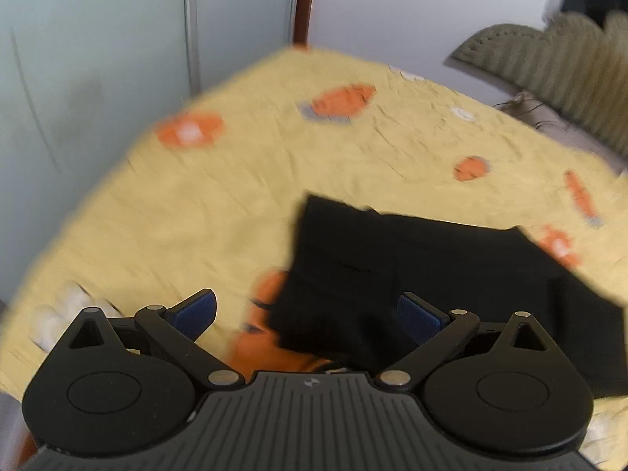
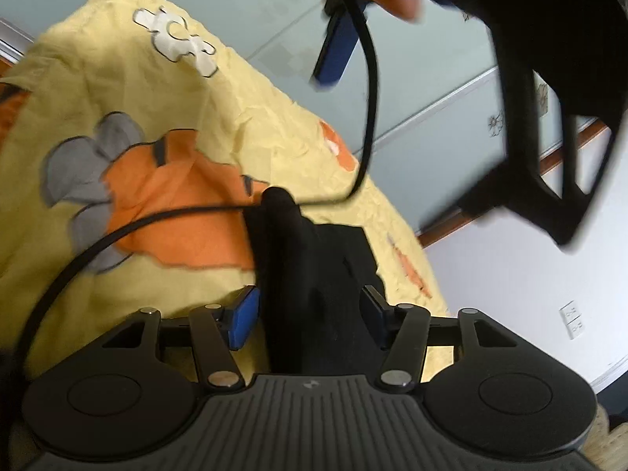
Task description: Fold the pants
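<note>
Left gripper [image 1: 310, 314] — jaws wide, holding nothing. Black pants [image 1: 431, 274] lie folded on the yellow bedsheet [image 1: 196, 204], right of centre. Right gripper [image 2: 310, 314] — jaws partly apart, a pants fold between the pads without contact. A black cable [image 2: 371, 90] crosses above.

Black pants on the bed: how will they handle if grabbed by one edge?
Probably floppy: the black pants lie in soft folds on the yellow sheet, and a ridge bunches up. Likely light, draping when lifted. The folded stack may well unfold or slide.
</note>
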Action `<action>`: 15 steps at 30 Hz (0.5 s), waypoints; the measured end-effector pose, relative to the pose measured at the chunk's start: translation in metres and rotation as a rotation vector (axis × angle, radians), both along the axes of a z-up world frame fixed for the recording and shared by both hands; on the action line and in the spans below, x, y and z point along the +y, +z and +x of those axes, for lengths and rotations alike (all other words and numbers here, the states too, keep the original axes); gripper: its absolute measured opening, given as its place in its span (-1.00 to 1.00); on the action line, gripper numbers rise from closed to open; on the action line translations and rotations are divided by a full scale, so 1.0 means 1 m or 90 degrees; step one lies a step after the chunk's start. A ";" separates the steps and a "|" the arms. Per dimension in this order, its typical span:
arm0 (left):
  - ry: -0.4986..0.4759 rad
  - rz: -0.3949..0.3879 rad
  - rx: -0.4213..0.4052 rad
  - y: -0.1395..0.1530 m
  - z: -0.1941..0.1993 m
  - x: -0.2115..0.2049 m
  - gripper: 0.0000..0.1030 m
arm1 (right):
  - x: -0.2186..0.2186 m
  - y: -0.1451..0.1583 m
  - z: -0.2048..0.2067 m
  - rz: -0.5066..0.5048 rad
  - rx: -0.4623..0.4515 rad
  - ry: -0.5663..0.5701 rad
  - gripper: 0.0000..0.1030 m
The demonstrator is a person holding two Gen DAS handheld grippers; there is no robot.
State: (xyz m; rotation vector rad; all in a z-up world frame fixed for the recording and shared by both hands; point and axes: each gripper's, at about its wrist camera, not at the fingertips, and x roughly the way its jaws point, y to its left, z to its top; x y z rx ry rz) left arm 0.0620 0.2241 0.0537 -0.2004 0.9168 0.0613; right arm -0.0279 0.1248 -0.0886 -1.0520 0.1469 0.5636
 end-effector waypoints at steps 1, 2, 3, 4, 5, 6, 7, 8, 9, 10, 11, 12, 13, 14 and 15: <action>0.007 -0.041 0.011 -0.003 0.003 0.006 0.88 | 0.004 -0.001 0.004 -0.003 -0.006 -0.002 -0.03; 0.012 -0.079 0.020 -0.005 0.006 0.012 0.88 | 0.007 -0.002 0.008 -0.002 -0.006 -0.003 -0.10; 0.019 -0.112 0.024 -0.006 0.007 0.017 0.88 | 0.009 -0.004 0.012 -0.003 -0.001 -0.001 -0.29; 0.027 -0.137 0.026 -0.006 0.009 0.022 0.88 | 0.011 -0.006 0.015 -0.006 0.004 0.002 -0.52; 0.034 -0.153 0.027 -0.005 0.010 0.025 0.89 | 0.012 -0.006 0.017 -0.005 0.007 0.003 -0.59; 0.038 -0.163 0.027 -0.004 0.011 0.028 0.89 | 0.011 -0.006 0.018 0.008 0.010 0.003 -0.65; 0.041 -0.166 0.026 -0.003 0.012 0.030 0.90 | 0.008 -0.003 0.021 0.031 0.020 0.000 -0.70; 0.042 -0.162 0.027 -0.001 0.013 0.030 0.90 | 0.002 0.003 0.025 0.067 0.045 -0.007 -0.72; 0.038 -0.155 0.030 0.000 0.016 0.029 0.90 | -0.003 0.010 0.032 0.115 0.082 -0.020 -0.73; 0.030 -0.154 0.033 0.002 0.018 0.028 0.90 | -0.012 0.021 0.041 0.174 0.128 -0.036 -0.74; 0.022 -0.164 0.036 0.002 0.021 0.028 0.91 | -0.019 0.029 0.050 0.229 0.167 -0.049 -0.75; 0.018 -0.184 0.043 0.002 0.024 0.029 0.91 | -0.029 0.039 0.059 0.283 0.205 -0.063 -0.75; 0.017 -0.217 0.051 -0.001 0.028 0.031 0.91 | -0.039 0.047 0.067 0.329 0.240 -0.072 -0.75; 0.018 -0.252 0.059 -0.005 0.032 0.032 0.91 | -0.048 0.053 0.075 0.372 0.273 -0.077 -0.75; 0.023 -0.291 0.067 -0.010 0.037 0.034 0.91 | -0.058 0.059 0.082 0.410 0.301 -0.085 -0.75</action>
